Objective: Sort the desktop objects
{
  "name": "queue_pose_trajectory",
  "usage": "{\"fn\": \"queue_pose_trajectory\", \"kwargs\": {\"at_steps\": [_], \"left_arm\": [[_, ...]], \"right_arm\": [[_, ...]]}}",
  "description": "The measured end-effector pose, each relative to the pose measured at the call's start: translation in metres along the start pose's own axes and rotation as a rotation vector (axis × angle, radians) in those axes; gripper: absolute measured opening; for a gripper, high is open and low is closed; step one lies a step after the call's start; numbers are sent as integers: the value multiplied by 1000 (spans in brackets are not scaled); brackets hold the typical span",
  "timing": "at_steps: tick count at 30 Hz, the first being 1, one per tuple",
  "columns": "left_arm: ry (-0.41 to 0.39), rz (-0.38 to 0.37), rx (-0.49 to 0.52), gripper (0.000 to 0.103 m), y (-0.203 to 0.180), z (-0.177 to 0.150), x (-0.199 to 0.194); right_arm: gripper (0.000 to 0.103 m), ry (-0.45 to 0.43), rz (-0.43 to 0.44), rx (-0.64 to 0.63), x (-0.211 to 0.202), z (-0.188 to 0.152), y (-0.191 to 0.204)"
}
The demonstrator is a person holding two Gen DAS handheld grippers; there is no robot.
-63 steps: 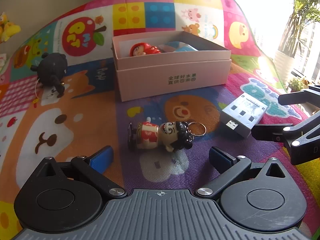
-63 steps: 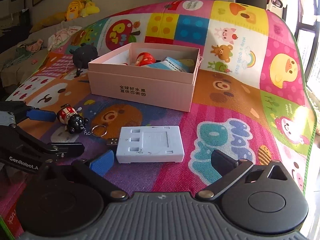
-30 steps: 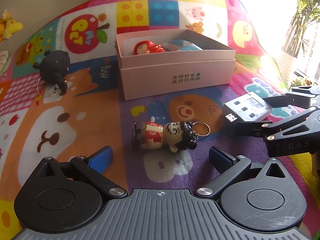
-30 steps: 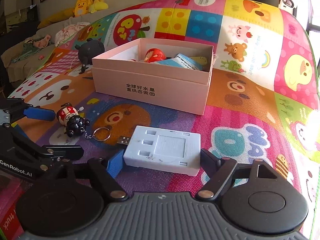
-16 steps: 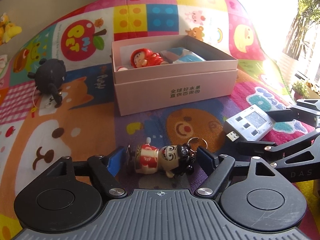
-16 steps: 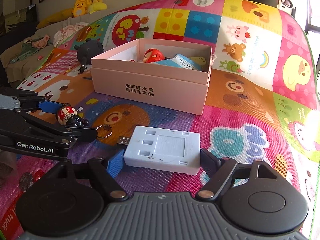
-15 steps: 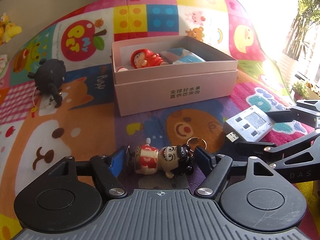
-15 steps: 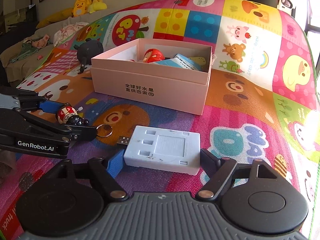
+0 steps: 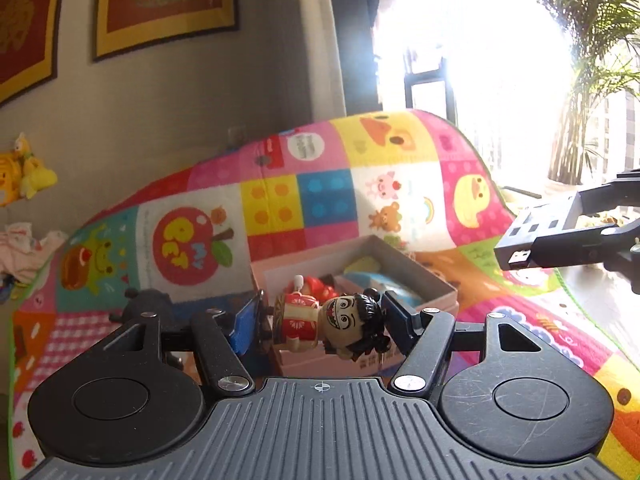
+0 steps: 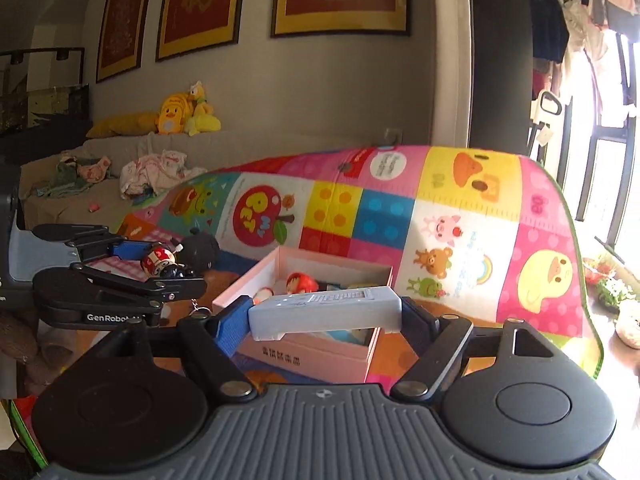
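left gripper [image 9: 320, 322]: jaws have just closed, now clamped on figurine keychain [image 9: 332, 326], held crosswise, head toward the right finger
right gripper [image 10: 326, 316]: pinching white USB hub [image 10: 325, 312] end to end, long axis across the jaws
pink box [image 10: 308, 350]: open, ahead of and below both loads; right looks slightly nearer, a judgement
mat [image 10: 472, 216]: both items held clear above it
left view only: hub's USB plug [image 9: 519, 257]
right view only: keyring [image 10: 199, 309] dangling under left jaws

Doll [image 9: 400, 305] lies in box [image 10: 256, 288] on mat [image 10: 460, 216].
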State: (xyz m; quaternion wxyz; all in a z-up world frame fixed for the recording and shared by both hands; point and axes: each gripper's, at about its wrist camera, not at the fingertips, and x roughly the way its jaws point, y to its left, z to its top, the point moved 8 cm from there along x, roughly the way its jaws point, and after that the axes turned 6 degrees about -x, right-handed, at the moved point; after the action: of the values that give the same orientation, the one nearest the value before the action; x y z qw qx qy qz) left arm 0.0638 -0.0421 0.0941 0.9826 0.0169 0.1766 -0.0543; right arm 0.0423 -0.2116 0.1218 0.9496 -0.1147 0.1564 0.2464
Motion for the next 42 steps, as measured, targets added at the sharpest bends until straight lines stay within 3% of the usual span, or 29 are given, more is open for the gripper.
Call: {"fn": "queue_pose_trajectory", "kwargs": {"at_steps": [3,6,11,13,17,22,33,37,42], "left_arm": [[-29,10,-5,70,2,21,21],[1,0,-39,70,4,24,58],[77,-25,-57,71,1,-4,109],[119,-45,-66,80,0,-21,119],[120,-41,-99,96,11,-44,98],[140,0,-148,100,38,-73,63],[202,14,-302,102,82,-112,56],[195,1,-337,102,87,-113,56],[184,56,-358,103,99,-114,53]], "right_arm": [[79,-68,-36,-18,-7,29,-8],[79,-73,-67,-28,0,39,-14],[79,-8,-71,-19,21,25,-19],[79,30,-75,-15,32,15,-21],[79,99,-78,3,51,-1,-25],[79,167,-52,51,91,-3,-27],[79,310,-74,135,225,26,-31],[79,355,-80,195,269,25,-34],[81,451,-54,242,302,11,-30]]}}
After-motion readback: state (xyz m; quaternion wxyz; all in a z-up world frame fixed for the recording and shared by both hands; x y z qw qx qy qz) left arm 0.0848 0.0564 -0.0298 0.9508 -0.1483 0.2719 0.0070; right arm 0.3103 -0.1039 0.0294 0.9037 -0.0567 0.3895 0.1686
